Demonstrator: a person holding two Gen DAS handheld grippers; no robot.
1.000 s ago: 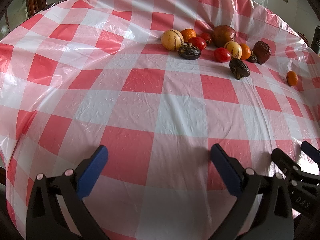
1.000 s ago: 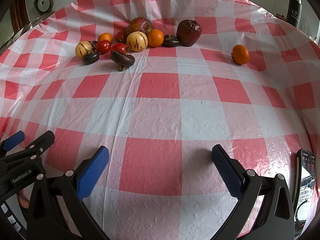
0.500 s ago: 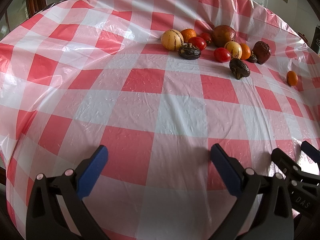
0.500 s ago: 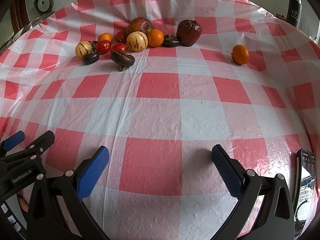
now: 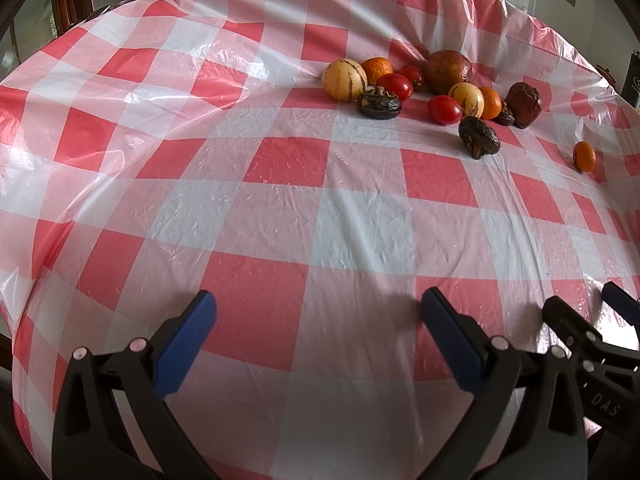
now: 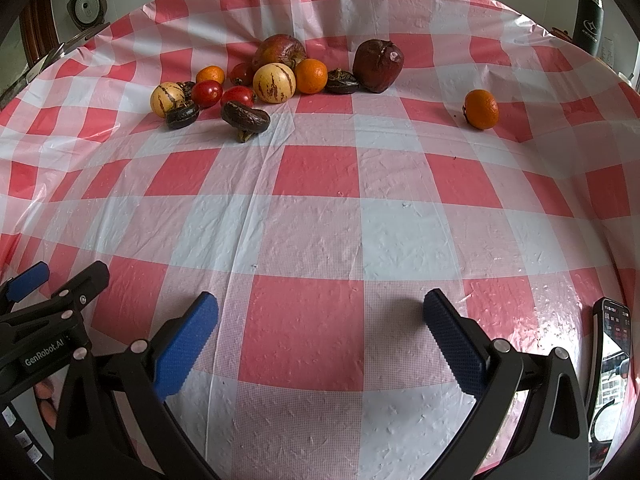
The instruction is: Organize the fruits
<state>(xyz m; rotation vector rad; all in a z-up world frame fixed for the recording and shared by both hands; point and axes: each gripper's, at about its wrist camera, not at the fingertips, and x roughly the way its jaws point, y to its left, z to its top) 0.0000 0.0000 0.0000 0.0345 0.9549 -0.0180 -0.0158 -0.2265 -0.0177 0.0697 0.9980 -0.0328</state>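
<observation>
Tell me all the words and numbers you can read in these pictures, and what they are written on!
"GenRobot.AI": on the black body of the left gripper, seen in the right wrist view.
"DAS": on the black body of the right gripper, seen in the left wrist view.
Dark bottle: a white logo and lettering, too small to read.
Phone at the table edge: screen text too blurred to read.
No writing on the fruits or tablecloth.

left gripper: jaws wide, empty | fruit cluster far right | lone orange apart
</observation>
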